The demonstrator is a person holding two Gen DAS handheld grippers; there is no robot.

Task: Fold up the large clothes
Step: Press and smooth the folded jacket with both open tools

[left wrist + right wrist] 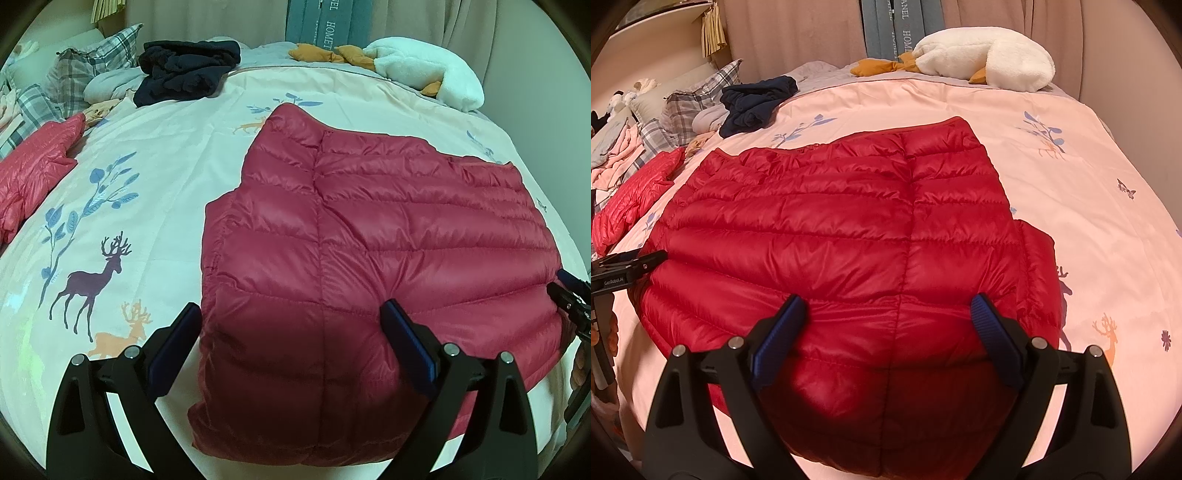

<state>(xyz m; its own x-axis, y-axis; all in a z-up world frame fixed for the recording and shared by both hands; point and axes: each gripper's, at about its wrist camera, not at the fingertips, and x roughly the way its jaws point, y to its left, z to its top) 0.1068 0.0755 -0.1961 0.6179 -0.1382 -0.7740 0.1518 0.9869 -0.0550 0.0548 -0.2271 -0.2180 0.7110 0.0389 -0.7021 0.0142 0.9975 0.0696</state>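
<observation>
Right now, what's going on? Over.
Both tools open, left and right, holding nothing. Red jacket lies partly folded on bed. Nothing in the way.

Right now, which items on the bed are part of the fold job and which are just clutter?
In play:
- red puffer jacket, spread flat on the bed cover
- left gripper, open above its near edge
- right gripper, open above its near edge

Lying about:
- second red jacket
- navy garment
- plaid pillows
- white goose plush
</observation>
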